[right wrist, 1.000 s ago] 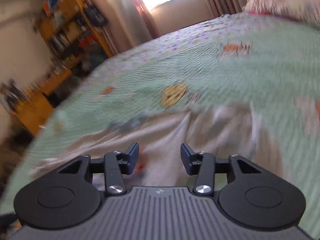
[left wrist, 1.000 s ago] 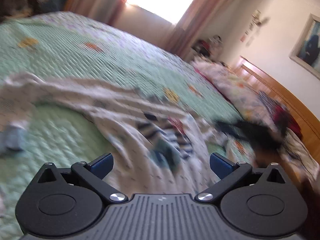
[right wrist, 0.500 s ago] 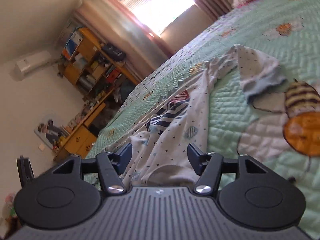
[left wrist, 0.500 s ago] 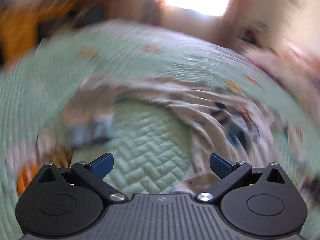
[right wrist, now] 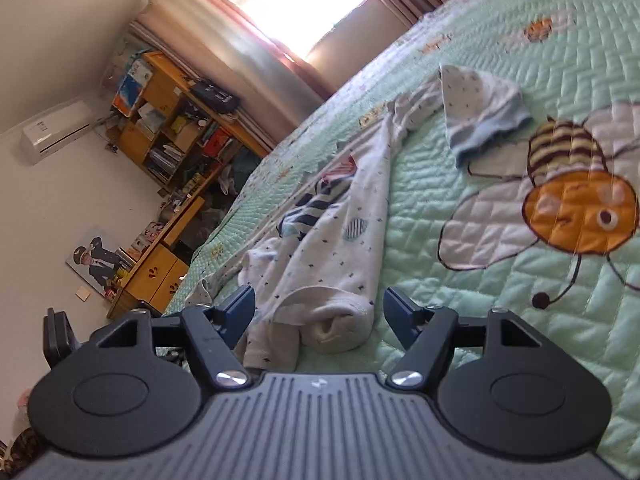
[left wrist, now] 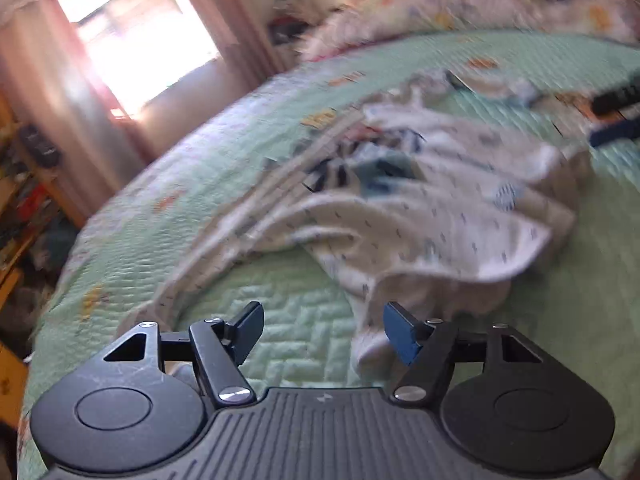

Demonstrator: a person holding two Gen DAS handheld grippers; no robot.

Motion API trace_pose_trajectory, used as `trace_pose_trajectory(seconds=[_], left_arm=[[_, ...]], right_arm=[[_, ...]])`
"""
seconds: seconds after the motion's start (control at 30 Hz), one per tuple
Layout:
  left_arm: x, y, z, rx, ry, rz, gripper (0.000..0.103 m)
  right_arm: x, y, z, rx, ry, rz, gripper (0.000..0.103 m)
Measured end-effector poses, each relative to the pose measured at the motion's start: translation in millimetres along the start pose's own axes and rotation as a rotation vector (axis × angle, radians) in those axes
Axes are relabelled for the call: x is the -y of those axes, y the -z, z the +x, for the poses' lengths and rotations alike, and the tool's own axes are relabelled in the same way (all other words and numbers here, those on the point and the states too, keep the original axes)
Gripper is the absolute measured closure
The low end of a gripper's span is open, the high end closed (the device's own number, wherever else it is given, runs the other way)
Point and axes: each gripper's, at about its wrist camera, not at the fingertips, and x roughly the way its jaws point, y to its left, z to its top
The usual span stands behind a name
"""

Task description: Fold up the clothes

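A white child's top (right wrist: 332, 248) with small dark marks and a striped print lies crumpled and stretched out on the green quilt (right wrist: 500, 320). One sleeve with a pale blue cuff (right wrist: 484, 120) lies spread at the far end. My right gripper (right wrist: 320, 312) is low over the top's near end; its jaws are opening, with the rolled hem between them and not pinched. In the left wrist view the same top (left wrist: 420, 208) looks blurred. My left gripper (left wrist: 324, 332) has its jaws closing over bare quilt (left wrist: 288, 320), with a cloth edge beside the right finger (left wrist: 400, 332).
A pile of patterned bedding (left wrist: 480, 4) sits at the head of the bed. Wooden shelves and a desk (right wrist: 172, 128) stand beyond the bed's left edge, under a bright window (right wrist: 304, 4). A large bee (right wrist: 580, 200) is stitched on the quilt to the right.
The left view has rolled sharply and its jaws have narrowed. The right gripper has swung over to the top's bunched near end, sunk lower, and its jaws have widened.
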Motion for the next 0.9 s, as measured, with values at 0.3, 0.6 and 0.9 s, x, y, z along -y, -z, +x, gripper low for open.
trace_pose_trajectory(seconds=[0.3, 0.6, 0.9], left_arm=[[5.5, -7.9, 16.8, -0.006, 0.156, 0.213, 0.042], [3.5, -12.9, 21.2, -0.007, 0.298, 0.399, 0.047], [26.6, -10.6, 12.2, 0.012, 0.289, 0.632, 0.050]], right_arm=[[-4.6, 7.3, 12.8, -0.042, 0.017, -0.009, 0.026], [-8.1, 10.3, 16.2, -0.058, 0.035, -0.033, 0.024], [-8.6, 13.1, 12.6, -0.063, 0.039, -0.041, 0.024]])
